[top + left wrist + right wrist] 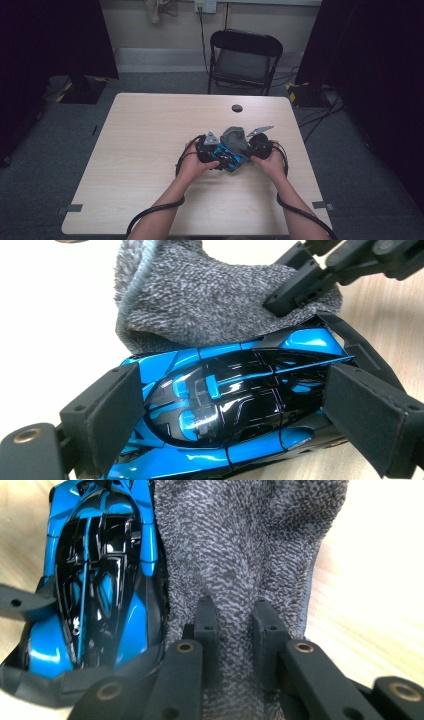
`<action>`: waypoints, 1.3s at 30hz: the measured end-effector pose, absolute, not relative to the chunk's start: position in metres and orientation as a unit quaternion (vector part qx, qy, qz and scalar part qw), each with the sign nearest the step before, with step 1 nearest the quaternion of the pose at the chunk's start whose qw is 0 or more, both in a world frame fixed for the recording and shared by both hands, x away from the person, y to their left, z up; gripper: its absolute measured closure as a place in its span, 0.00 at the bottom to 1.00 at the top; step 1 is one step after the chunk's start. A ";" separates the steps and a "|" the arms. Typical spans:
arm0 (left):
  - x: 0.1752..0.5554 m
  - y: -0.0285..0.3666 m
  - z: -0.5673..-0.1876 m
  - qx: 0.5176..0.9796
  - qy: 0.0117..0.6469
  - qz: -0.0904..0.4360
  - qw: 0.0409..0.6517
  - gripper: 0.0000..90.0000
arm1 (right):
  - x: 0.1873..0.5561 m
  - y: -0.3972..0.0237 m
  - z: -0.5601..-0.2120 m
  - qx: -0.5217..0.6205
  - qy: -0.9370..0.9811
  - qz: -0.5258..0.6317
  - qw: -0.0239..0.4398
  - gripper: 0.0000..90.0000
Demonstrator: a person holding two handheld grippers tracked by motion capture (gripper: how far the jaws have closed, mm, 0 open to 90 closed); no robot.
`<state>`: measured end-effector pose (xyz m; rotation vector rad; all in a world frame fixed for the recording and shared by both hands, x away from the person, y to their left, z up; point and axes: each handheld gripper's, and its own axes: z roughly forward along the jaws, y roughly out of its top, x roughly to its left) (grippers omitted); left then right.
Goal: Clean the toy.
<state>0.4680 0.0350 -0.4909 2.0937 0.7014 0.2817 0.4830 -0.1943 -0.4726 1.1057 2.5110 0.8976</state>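
A blue toy car (225, 410) is clamped across its width between the widely spread jaws of the left gripper (240, 425), long axis crosswise to them. Just beyond, a grey cloth (250, 545) is pinched in the closed right gripper (237, 615), touching the car's side.

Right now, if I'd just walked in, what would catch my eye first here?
Most likely the shiny blue and black toy car, near the middle of the wooden table and clamped between the left gripper's black jaws. Right against it lies a fluffy grey cloth, which the right gripper pinches in a fold. Beyond the table stands a black folding chair.
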 end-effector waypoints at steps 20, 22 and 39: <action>0.468 0.036 -0.492 0.842 0.281 0.114 0.445 0.10 | 0.460 -0.229 -0.451 0.401 0.849 0.313 0.139 0.86; 0.468 0.036 -0.492 0.843 0.281 0.115 0.445 0.10 | 0.461 -0.231 -0.446 0.405 0.844 0.323 0.143 0.86; 0.468 0.035 -0.492 0.843 0.279 0.114 0.445 0.10 | 0.502 -0.198 -0.435 0.418 0.827 0.335 0.173 0.86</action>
